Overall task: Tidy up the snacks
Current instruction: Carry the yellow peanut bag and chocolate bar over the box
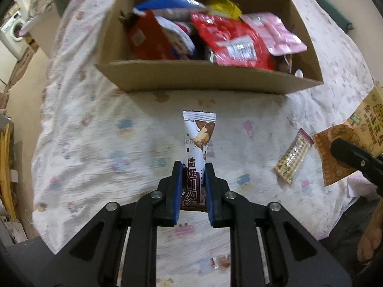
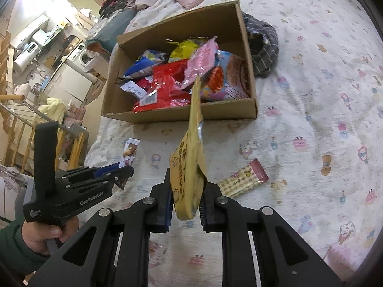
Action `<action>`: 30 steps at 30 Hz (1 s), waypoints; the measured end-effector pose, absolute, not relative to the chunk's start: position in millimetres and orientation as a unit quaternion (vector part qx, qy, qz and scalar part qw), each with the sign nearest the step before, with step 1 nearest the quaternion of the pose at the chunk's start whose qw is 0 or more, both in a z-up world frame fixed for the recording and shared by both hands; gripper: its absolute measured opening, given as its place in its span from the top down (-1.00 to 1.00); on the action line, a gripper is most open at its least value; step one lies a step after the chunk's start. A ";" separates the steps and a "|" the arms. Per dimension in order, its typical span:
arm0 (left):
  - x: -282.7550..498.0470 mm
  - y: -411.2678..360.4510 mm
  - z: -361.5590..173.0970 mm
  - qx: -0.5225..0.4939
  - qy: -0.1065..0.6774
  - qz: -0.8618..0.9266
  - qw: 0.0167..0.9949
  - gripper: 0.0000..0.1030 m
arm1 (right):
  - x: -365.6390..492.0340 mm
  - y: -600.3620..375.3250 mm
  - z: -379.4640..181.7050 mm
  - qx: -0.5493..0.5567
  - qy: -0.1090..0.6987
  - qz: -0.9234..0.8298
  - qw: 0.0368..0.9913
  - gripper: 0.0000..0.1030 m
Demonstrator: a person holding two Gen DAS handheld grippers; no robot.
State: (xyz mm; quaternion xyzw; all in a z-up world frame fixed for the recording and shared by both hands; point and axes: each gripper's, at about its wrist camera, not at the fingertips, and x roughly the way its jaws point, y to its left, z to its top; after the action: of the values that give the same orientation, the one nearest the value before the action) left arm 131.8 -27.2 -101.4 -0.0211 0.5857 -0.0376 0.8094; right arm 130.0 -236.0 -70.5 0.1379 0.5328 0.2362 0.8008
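Observation:
My left gripper (image 1: 192,167) is shut on a white and brown snack bar (image 1: 198,138), held above the bedsheet in front of the cardboard box (image 1: 205,77). The box holds several snack packets, red (image 1: 227,40), pink and blue. My right gripper (image 2: 185,179) is shut on a yellow-orange snack packet (image 2: 191,167), held edge-on and upright before the box (image 2: 182,114). The left gripper (image 2: 112,172) with its bar (image 2: 130,151) shows at left in the right wrist view. The yellow-orange packet (image 1: 344,148) shows at right in the left wrist view.
A small pink and yellow wafer packet (image 2: 244,179) lies on the patterned bedsheet (image 2: 311,119) right of my right gripper; it also shows in the left wrist view (image 1: 293,157). A grey striped cloth (image 2: 263,45) lies beside the box. The bed edge drops off at left.

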 end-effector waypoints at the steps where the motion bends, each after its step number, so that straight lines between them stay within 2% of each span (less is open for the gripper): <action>1: 129.1 -22.4 -95.8 -0.020 0.580 -0.035 0.814 0.72 | 130.3 -234.4 -67.8 0.139 0.530 0.238 0.802 0.64; 9: 126.1 4.5 -33.7 -0.039 0.512 -0.013 0.858 0.72 | 139.5 -219.2 -31.1 0.145 0.491 0.269 0.816 0.64; 16: 157.3 12.9 4.8 -0.035 0.482 -0.010 0.875 0.72 | 170.1 -216.3 -3.3 0.151 0.462 0.277 0.829 0.64; 25: 213.3 13.8 12.6 -0.032 0.473 -0.013 0.880 0.71 | 223.3 -204.7 24.1 0.145 0.437 0.285 0.841 0.64; 30: 236.9 20.8 -3.6 -0.056 0.473 -0.022 0.879 0.71 | 256.7 -191.6 11.4 0.145 0.453 0.290 0.830 0.64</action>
State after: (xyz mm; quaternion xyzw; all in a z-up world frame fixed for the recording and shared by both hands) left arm 236.9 20.8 -3.6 -0.0559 0.4732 -0.0217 0.8789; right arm 256.7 -191.6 11.4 0.1455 0.4534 0.2897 0.8303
